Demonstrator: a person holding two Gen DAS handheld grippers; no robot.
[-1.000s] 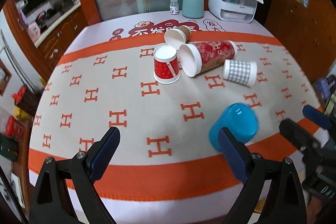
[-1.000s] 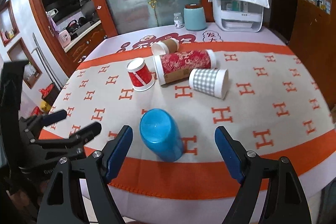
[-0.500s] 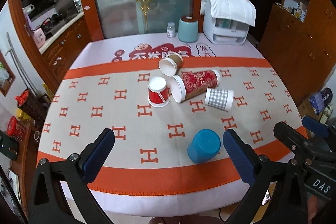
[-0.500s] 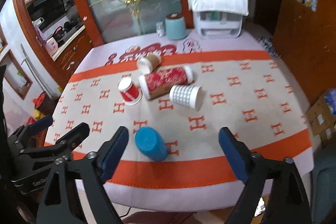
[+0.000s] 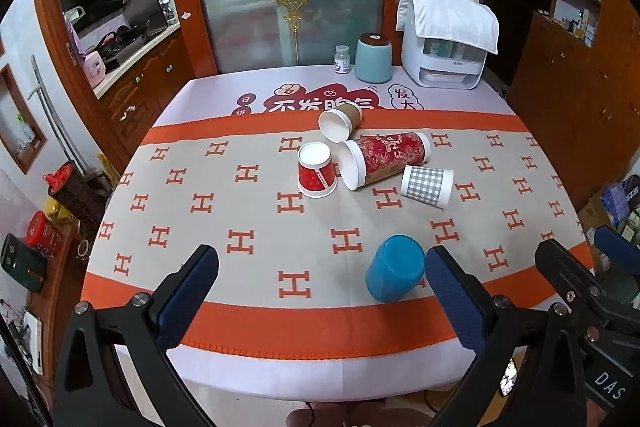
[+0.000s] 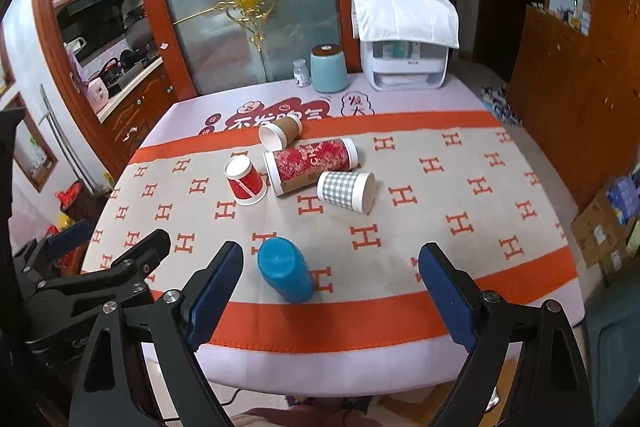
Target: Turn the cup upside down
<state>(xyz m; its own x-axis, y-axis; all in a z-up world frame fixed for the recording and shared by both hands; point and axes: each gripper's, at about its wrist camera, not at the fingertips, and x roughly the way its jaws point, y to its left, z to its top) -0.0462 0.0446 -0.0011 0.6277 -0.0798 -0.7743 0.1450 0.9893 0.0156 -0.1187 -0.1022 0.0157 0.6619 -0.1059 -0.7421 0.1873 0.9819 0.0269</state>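
Note:
A blue cup stands upside down near the table's front edge, also in the right wrist view. A small red paper cup stands upside down further back. A tall red cup, a brown cup and a grey checked cup lie on their sides beside it. My left gripper is open and empty, held back above the front edge. My right gripper is open and empty, the blue cup between its fingers in view but farther off.
The table has a beige and orange cloth with H marks. At the back stand a teal canister, a small bottle and a white covered appliance. Wooden cabinets lie right, a kitchen left.
Both grippers have pulled back and up from the table. The blue cup stands where it was, free of both grippers.

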